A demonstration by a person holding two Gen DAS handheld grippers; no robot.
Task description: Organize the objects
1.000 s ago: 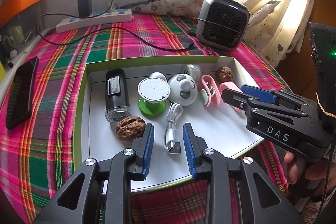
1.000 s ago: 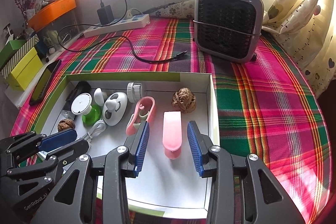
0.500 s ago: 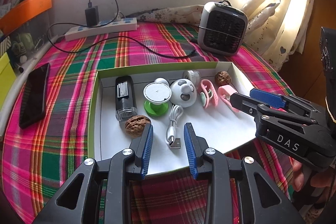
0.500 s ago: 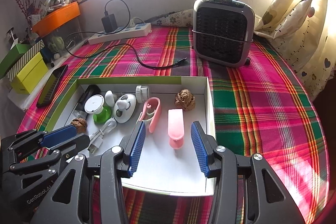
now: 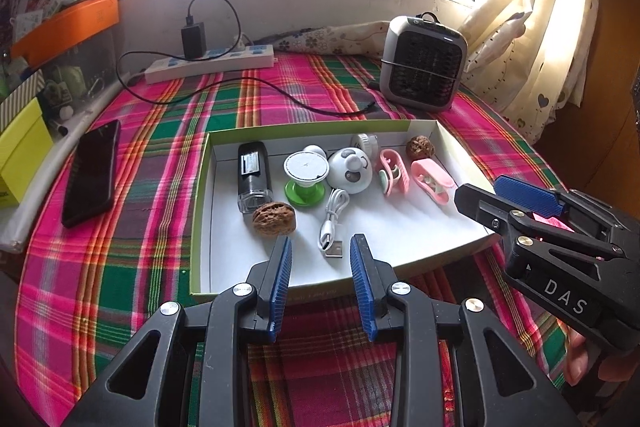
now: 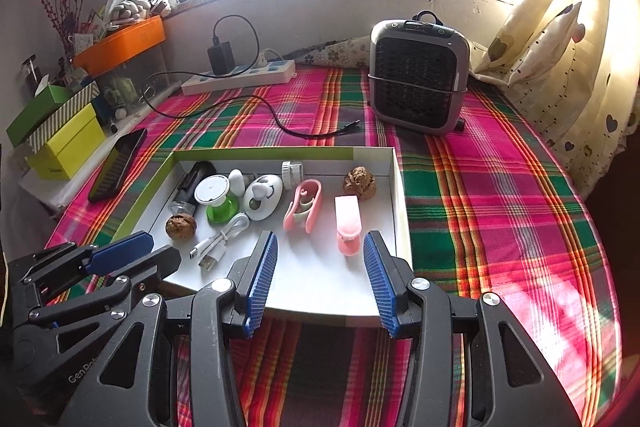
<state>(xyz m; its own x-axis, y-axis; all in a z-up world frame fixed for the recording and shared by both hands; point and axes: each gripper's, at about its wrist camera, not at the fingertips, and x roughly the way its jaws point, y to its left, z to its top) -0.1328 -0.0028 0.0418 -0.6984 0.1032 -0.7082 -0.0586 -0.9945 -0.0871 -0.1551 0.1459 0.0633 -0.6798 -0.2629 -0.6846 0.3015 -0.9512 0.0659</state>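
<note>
Hovering at the near edge of the shallow green-rimmed white cardboard tray (image 6: pixel 362 153), we hold both the left hand-held gripper (image 5: pixel 320 259) and the right hand-held gripper (image 6: pixel 320 259) open and empty; every small item lies inside the tray, so sorting looks done or paused, and any next grasp needs descending over one piece.

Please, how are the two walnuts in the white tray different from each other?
Place: the near walnut lies in the left front part of the tray, against the black device; the far walnut sits in the back right corner. Neighbours: the near walnut is beside the white cable; the far walnut is behind the pink clip. Both are brown, wrinkled and ungripped.
</note>
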